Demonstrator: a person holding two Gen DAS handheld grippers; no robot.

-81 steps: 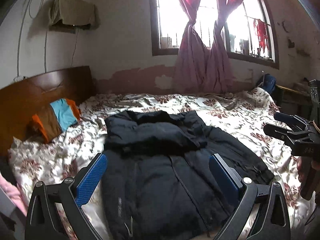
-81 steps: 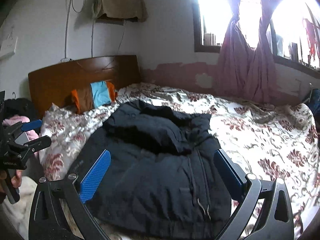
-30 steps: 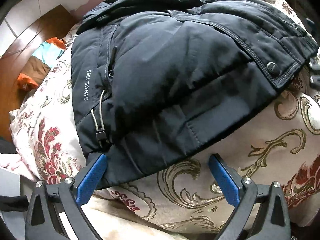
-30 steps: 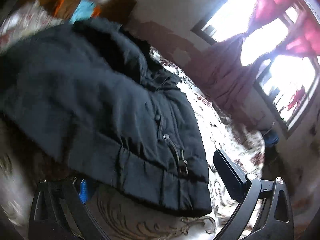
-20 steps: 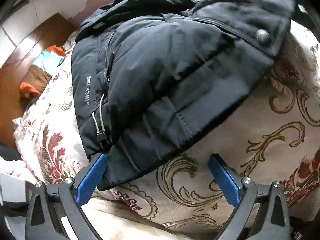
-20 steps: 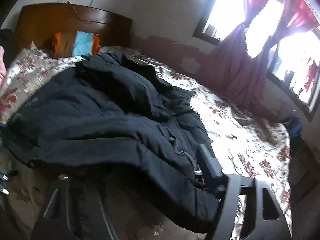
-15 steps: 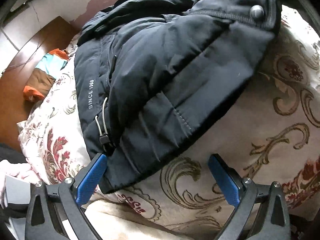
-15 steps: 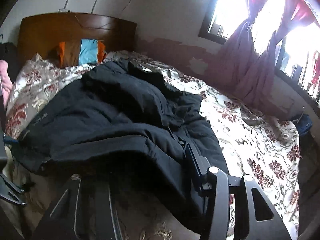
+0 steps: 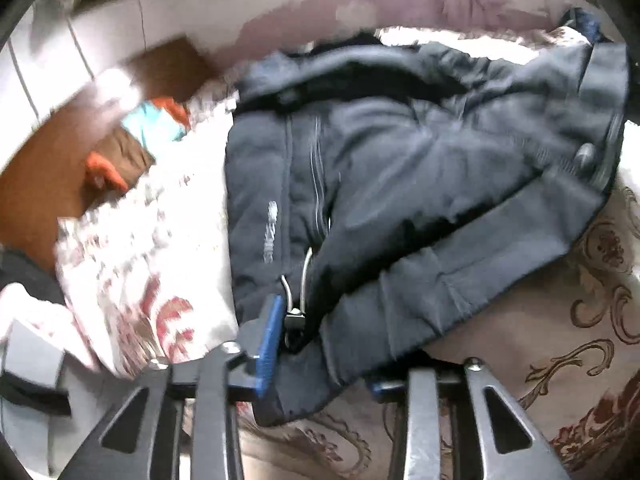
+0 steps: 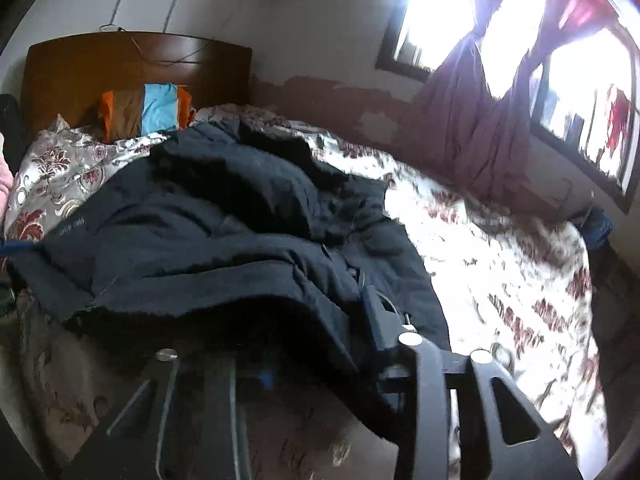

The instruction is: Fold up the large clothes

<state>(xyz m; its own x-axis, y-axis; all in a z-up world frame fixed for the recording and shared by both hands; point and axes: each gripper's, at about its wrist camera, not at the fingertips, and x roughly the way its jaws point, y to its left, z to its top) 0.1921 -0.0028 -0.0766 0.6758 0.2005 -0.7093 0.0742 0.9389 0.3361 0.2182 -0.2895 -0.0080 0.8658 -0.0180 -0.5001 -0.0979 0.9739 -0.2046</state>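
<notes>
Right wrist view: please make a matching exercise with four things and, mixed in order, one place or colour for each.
Things:
1. dark jacket
2. wooden headboard
3. pink curtain
4. striped pillow

Descriptions:
A. hanging tied at the window
B. orange, brown and light blue
C. spread on the floral bedcover
D. standing behind the pillow

Pairs: 1-C, 2-D, 3-A, 4-B

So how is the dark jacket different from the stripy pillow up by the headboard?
The jacket is dark navy all over; the pillow has orange, brown and blue stripes. The jacket is far bigger and lies crumpled across the bed; the pillow leans on the headboard. Both tongs, left and right, are closing on the jacket's hem; nothing touches the pillow. Both rest on the flowery bedspread.
</notes>
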